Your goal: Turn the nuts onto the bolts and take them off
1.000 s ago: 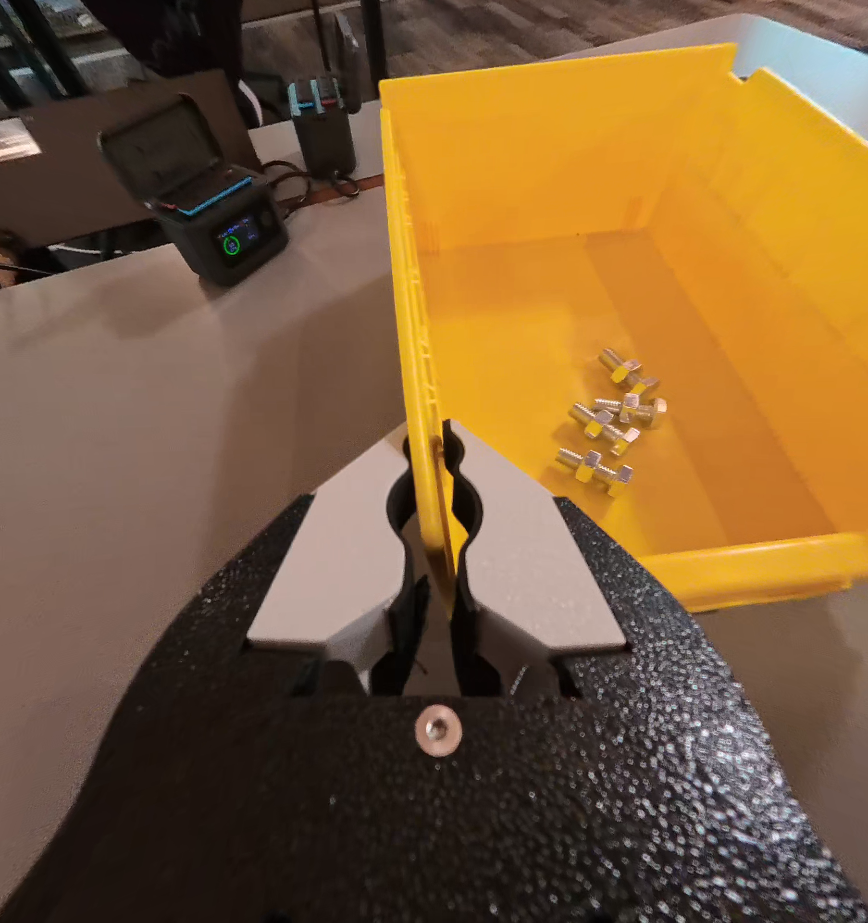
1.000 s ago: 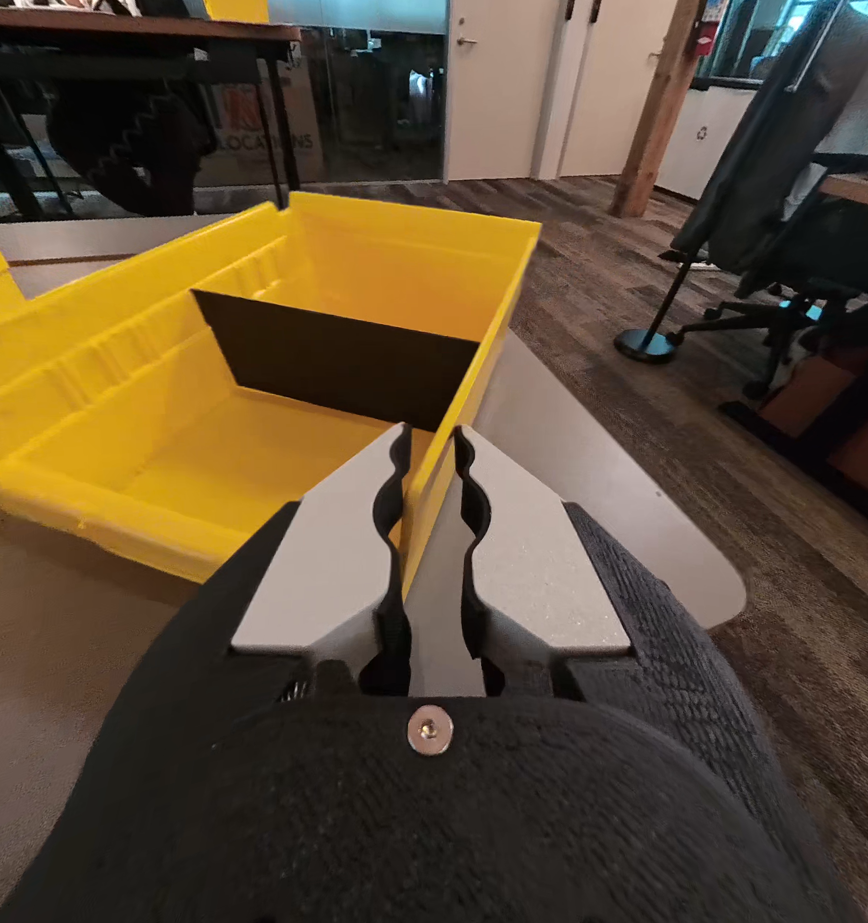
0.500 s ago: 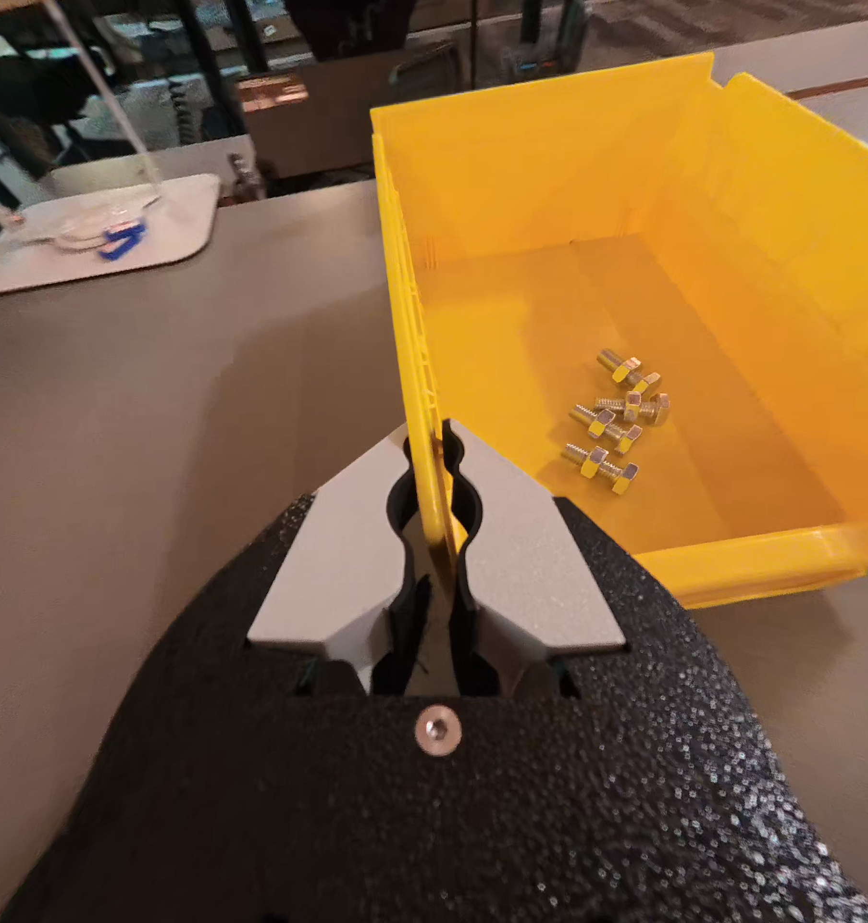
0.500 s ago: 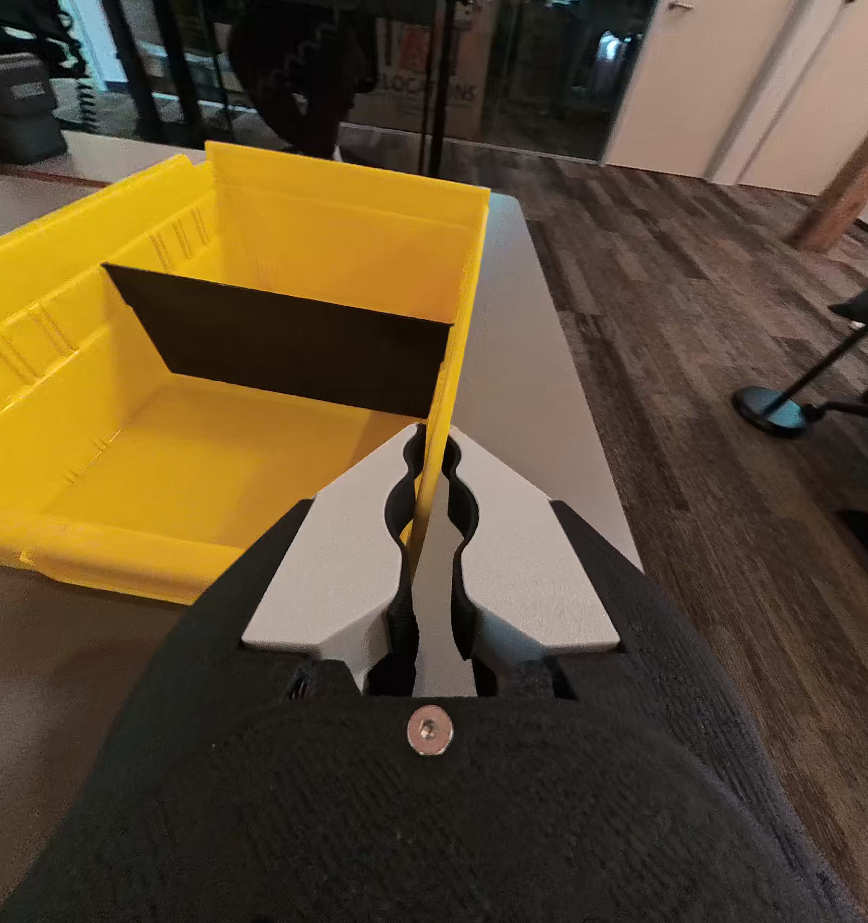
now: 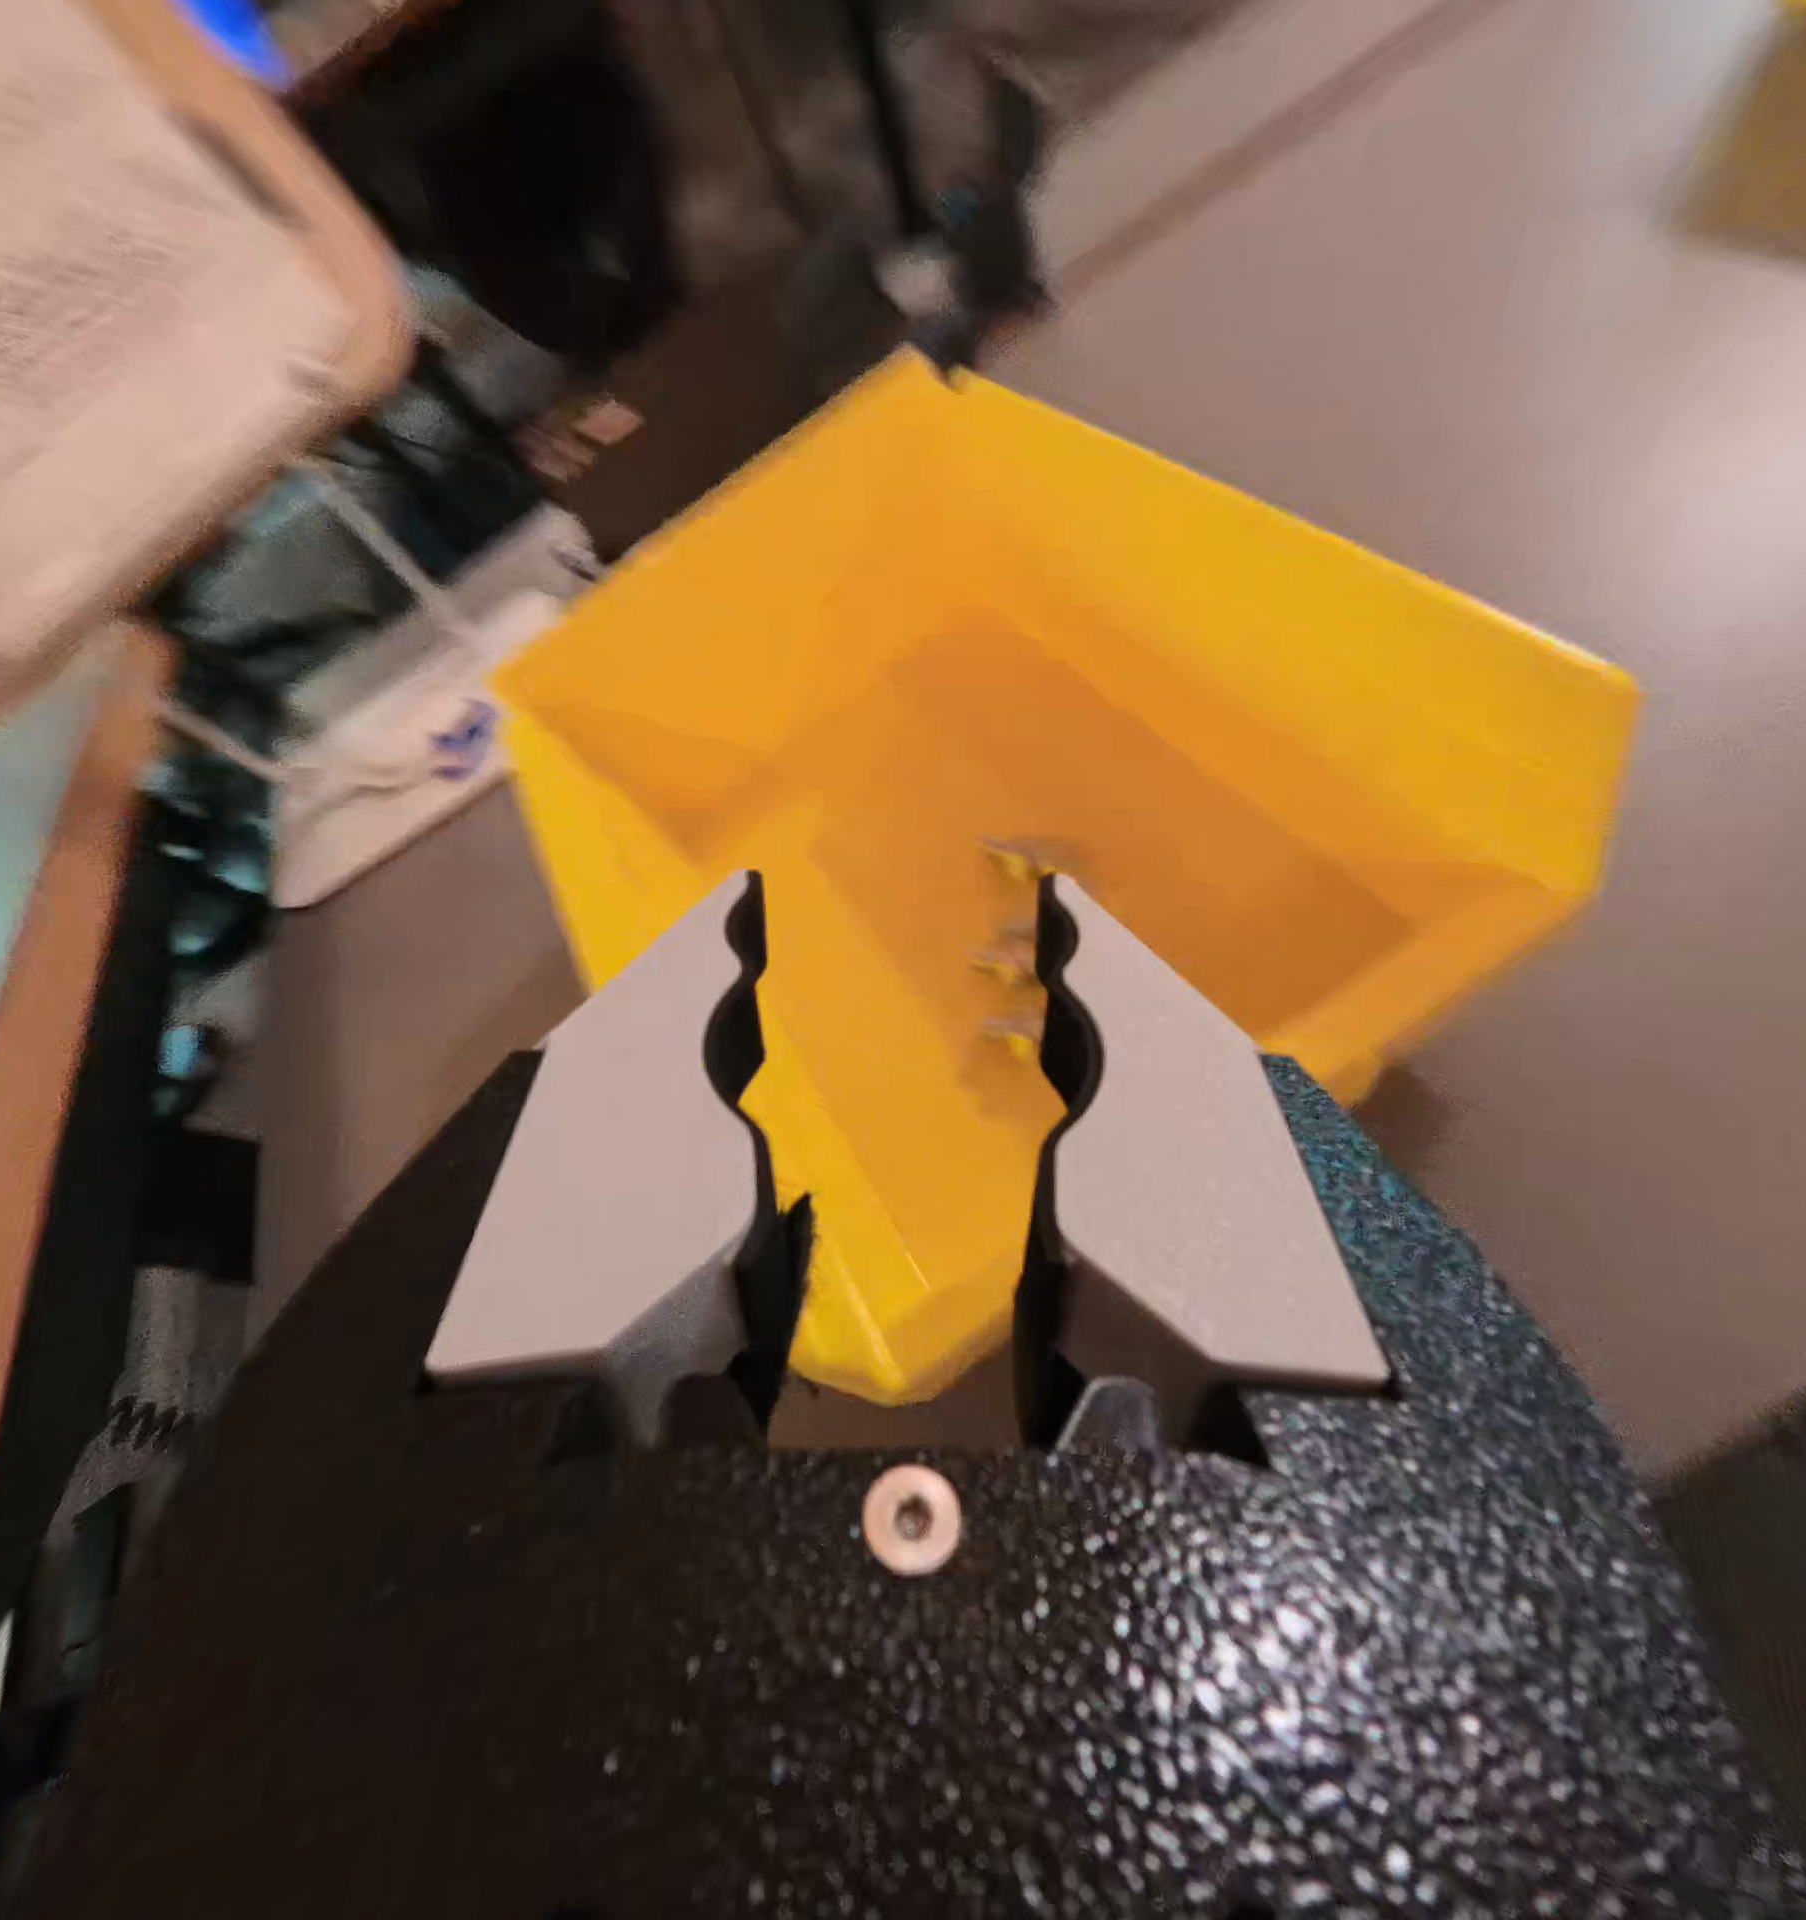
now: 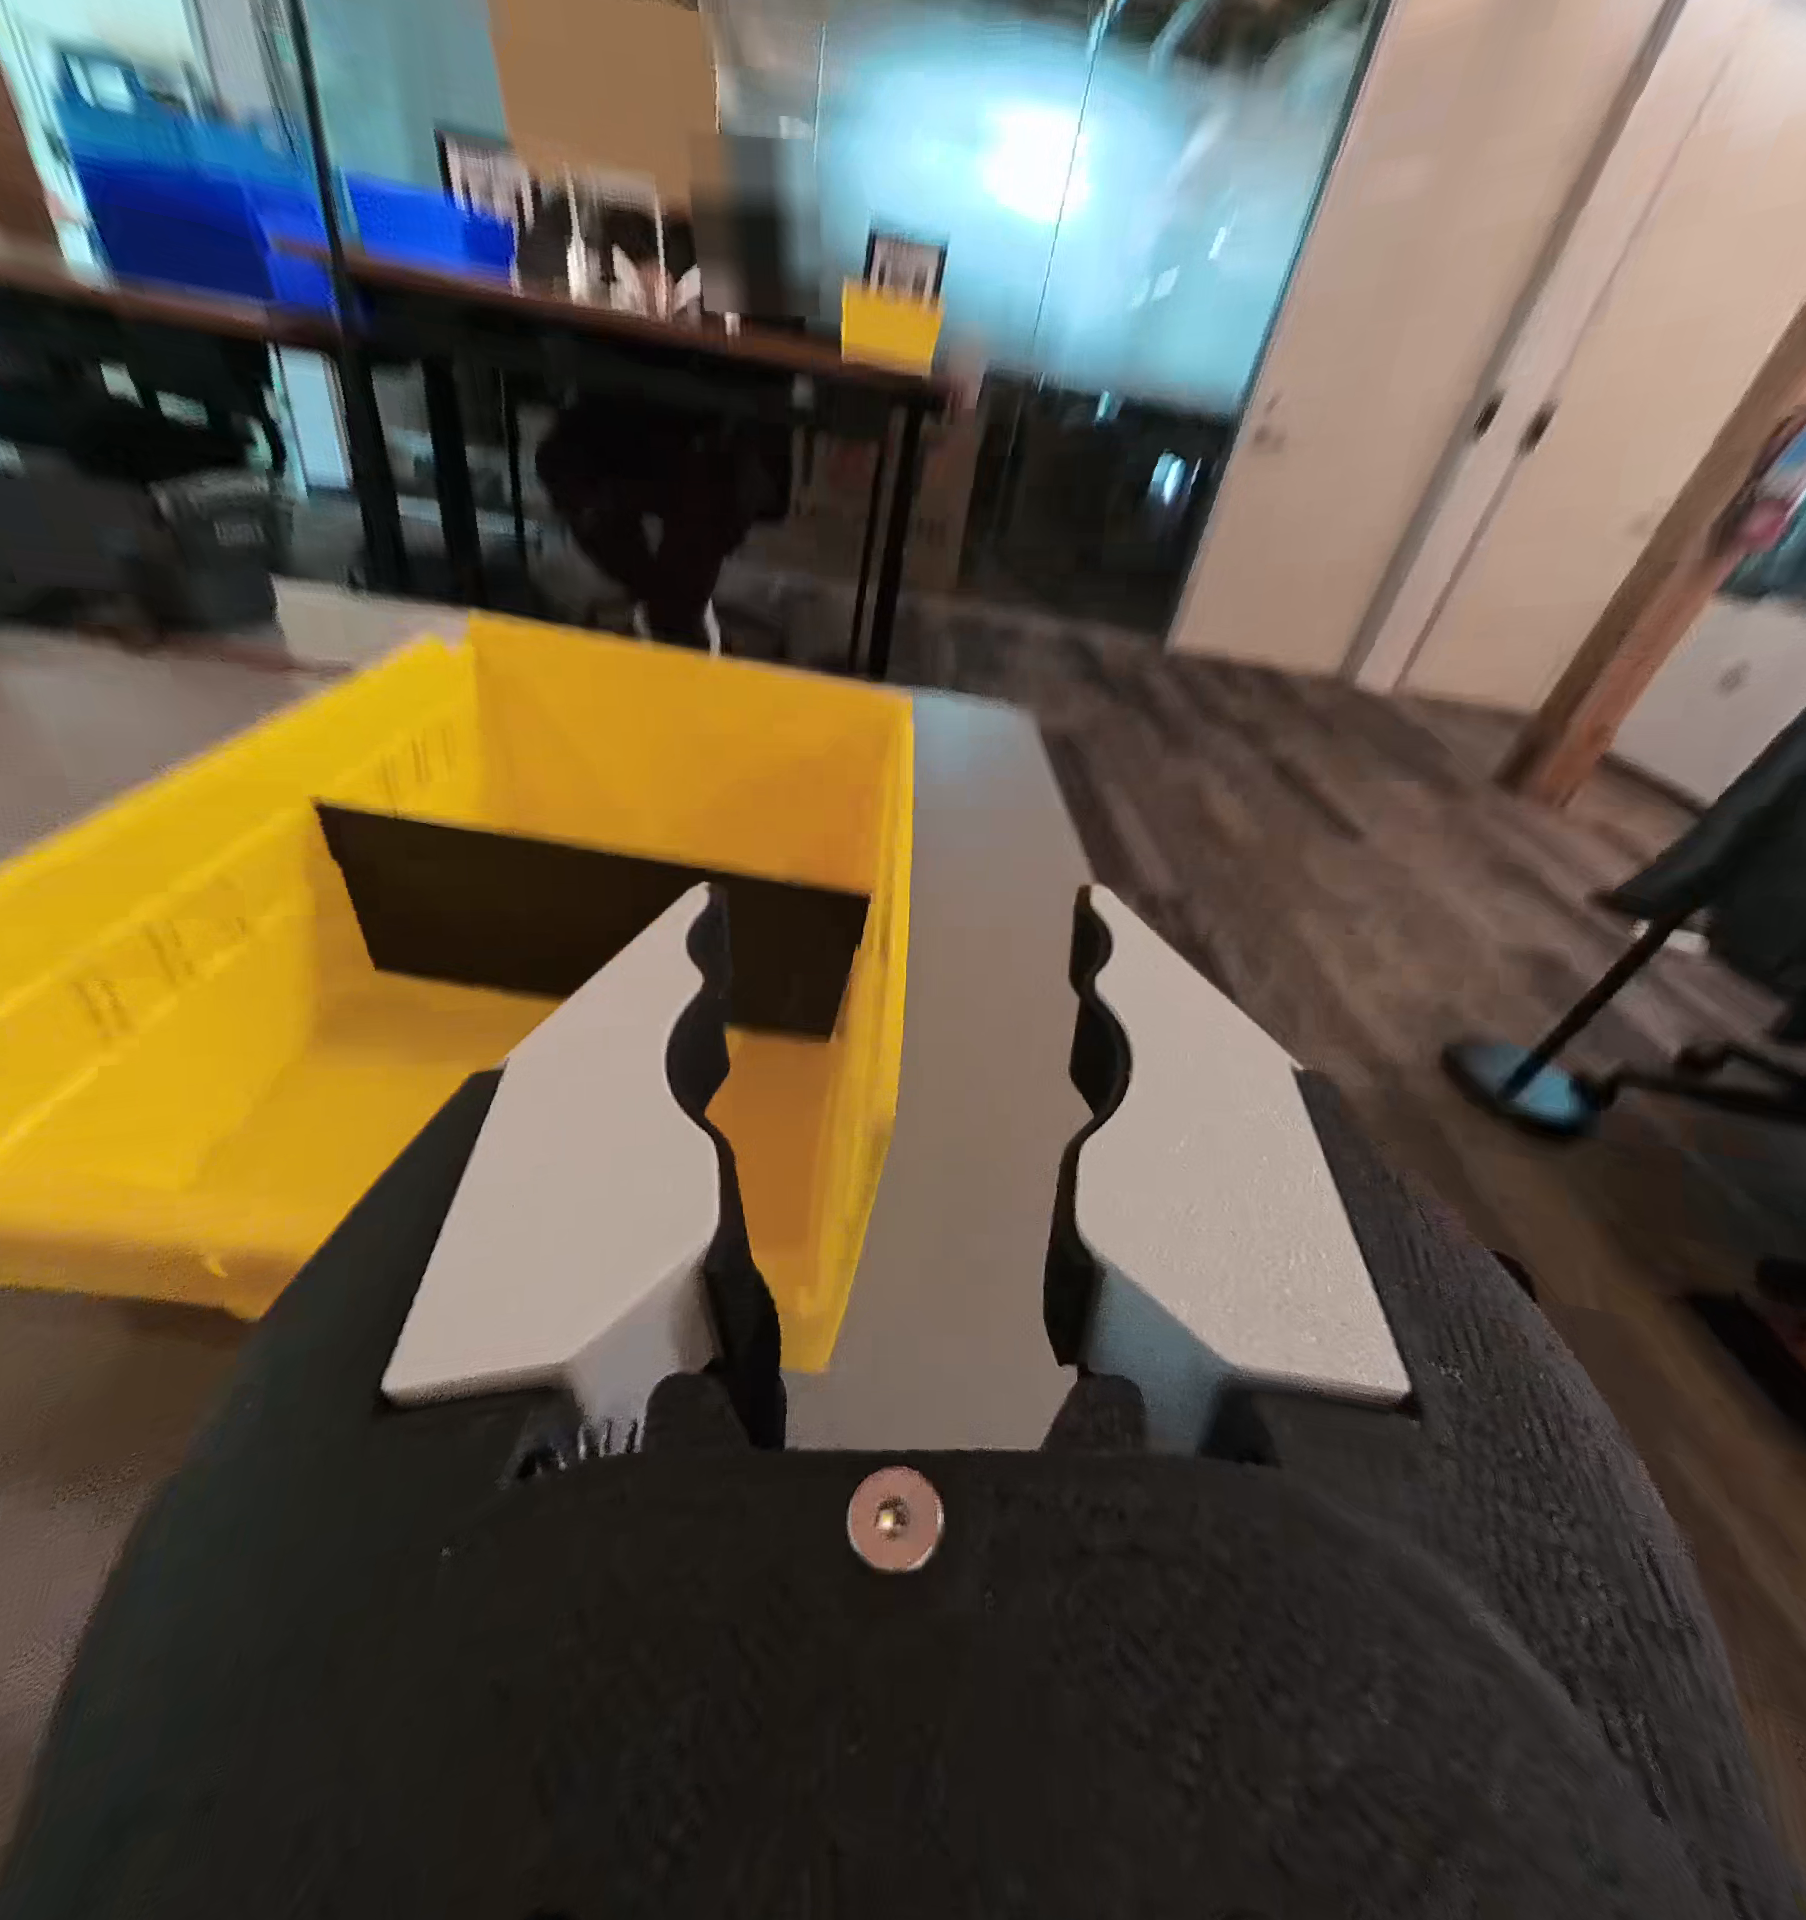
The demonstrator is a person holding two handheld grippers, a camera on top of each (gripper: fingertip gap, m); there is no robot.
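Observation:
In the left wrist view, which is blurred, a yellow bin (image 5: 1242, 582) shows corner-on, with several silver bolts with nuts (image 5: 1008, 961) on its floor. My left gripper (image 5: 901, 883) is open and empty, above the bin's near corner. In the right wrist view a second yellow bin (image 6: 151, 1039) with a black divider (image 6: 525, 914) stands on the table. My right gripper (image 6: 896, 894) is open and empty. That bin's right wall lies between the jaws, close to the left finger (image 6: 587, 1143), with no grip on it.
The grey table (image 5: 1553, 987) carries both bins; its right edge (image 6: 1024, 790) drops to a wood floor. An office chair (image 6: 1761, 935) stands to the right. A person (image 6: 660, 499) sits at a far desk with a small yellow bin (image 6: 888, 322). The tips of one gripper are about 75 cm away from the tips of the other.
Both grippers were shut on the bins' side walls and have opened and let go. The left view has swung round to the bin's corner. The right gripper has risen a little.

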